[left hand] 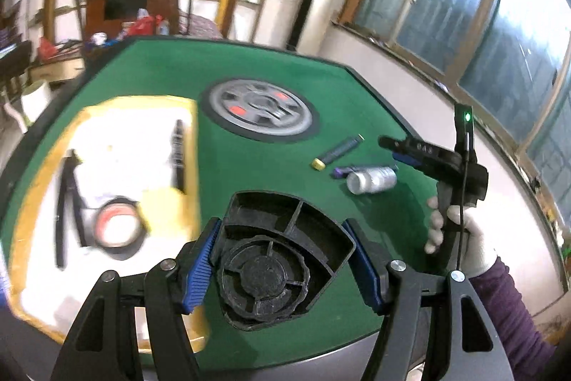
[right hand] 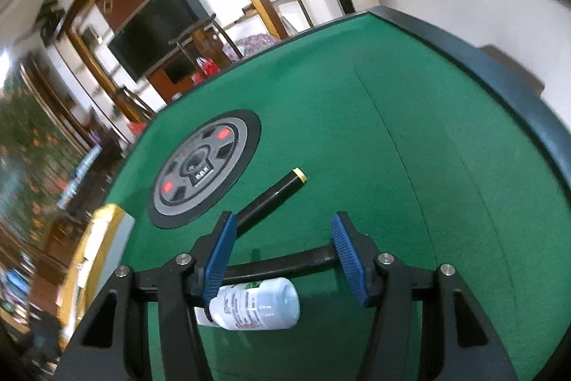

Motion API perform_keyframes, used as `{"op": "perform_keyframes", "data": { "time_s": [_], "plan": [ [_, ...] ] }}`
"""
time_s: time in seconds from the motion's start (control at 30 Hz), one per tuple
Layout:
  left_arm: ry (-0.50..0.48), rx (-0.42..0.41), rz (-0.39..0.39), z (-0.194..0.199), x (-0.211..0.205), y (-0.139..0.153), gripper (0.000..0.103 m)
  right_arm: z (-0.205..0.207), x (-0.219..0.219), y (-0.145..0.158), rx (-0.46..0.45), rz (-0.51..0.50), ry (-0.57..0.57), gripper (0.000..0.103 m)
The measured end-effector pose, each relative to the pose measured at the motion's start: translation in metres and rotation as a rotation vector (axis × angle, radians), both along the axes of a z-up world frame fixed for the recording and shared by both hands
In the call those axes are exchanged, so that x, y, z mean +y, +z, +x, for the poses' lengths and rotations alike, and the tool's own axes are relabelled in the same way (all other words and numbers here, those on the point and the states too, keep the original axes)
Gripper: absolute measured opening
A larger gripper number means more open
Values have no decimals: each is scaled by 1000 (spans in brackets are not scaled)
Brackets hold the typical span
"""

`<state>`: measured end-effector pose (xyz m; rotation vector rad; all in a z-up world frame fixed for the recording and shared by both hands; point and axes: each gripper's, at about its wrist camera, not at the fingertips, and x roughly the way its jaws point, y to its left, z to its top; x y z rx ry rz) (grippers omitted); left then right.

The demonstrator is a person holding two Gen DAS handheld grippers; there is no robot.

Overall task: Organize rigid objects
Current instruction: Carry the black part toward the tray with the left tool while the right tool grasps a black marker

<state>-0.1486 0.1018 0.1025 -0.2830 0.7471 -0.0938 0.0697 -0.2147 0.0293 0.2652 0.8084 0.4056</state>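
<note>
Left gripper (left hand: 285, 268) jaws pinch a black plastic part (left hand: 282, 256) above the green table (left hand: 249, 66); right gripper (right hand: 282, 259) jaws stand spread over a clear bottle (right hand: 257, 304). The held part could slip if tilted. Only the left view shows the white tray (left hand: 117, 138).

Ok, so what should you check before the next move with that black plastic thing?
1. Left gripper has the black plastic piece between its blue pads: ok.
2. Both pads pressing firmly on it: cannot tell.
3. Right gripper open, nothing held: ok.
4. White bottle and yellow-capped tube lying loose on the green table: ok.
5. Yellow-rimmed tray has bare room beside the tape roll: ok.
6. Picture sharpness over the tray: not ok, blurred.
</note>
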Motion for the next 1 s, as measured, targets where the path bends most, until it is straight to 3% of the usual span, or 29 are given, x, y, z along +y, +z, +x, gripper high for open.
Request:
{"op": "perform_keyframes", "data": {
  "time_s": [0.1, 0.17, 0.27, 0.37, 0.5, 0.63, 0.77, 1.0],
  "plan": [
    [55, -34, -1, -18, 25, 3, 71, 4, 30, 10, 38, -99, 73, 55],
    [87, -38, -12, -24, 42, 1, 71, 13, 59, 6, 117, -185, 132, 55],
    [133, -24, -41, -31, 68, -10, 71, 27, 85, -4, 171, -268, 130, 55],
    [167, -7, -68, -37, 92, -19, 71, 42, 100, -16, 219, -278, 98, 54],
    [222, -7, -90, -44, 123, -27, 71, 52, 112, -16, 215, -274, 37, 39],
    [255, -14, -110, -47, 142, -33, 71, 45, 131, -16, 156, -373, 28, 29],
    [264, -10, -116, -50, 149, -38, 71, 40, 125, -16, 168, -308, 37, 17],
    [280, 0, -114, -54, 152, -39, 71, 15, 98, -5, 171, -113, 50, 15]
  ]
}}
